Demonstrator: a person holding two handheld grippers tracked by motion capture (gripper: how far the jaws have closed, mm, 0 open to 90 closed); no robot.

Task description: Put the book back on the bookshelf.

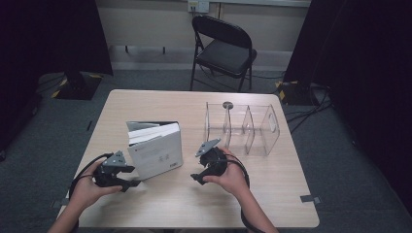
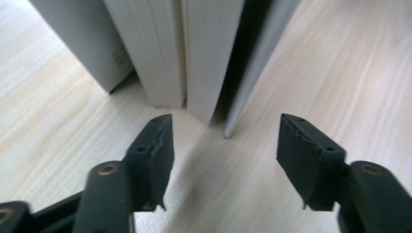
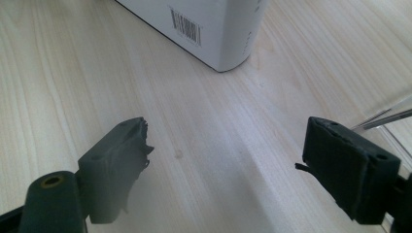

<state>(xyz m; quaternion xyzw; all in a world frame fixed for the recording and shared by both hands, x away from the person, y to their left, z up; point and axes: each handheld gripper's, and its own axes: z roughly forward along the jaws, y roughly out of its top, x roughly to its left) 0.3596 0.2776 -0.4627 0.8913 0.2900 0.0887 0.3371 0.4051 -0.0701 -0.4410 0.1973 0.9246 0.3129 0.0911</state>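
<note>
Books point(image 1: 155, 148): standing upright on the table point(image 1: 145, 204), left of centre, page edges facing the left gripper; their covers splay a little at the near end.
Left gripper point(image 2: 226, 141): released, jaws apart with nothing between them, low at the table just short of the page edges.
Right gripper point(image 3: 226, 145): released and empty, over bare wood between the books and the rack point(image 1: 243, 127).
Rack: clear, with dividers, right of the books and apart from them.
Risk, tipping: a push from the left gripper on the loose stack could topple the books, as nothing braces the far side.
Risk, partial grasp: jaws this narrow may catch one cover, and the rest would slide out.
Risk, collision: the right gripper sits near the rack wall and could knock it.
</note>
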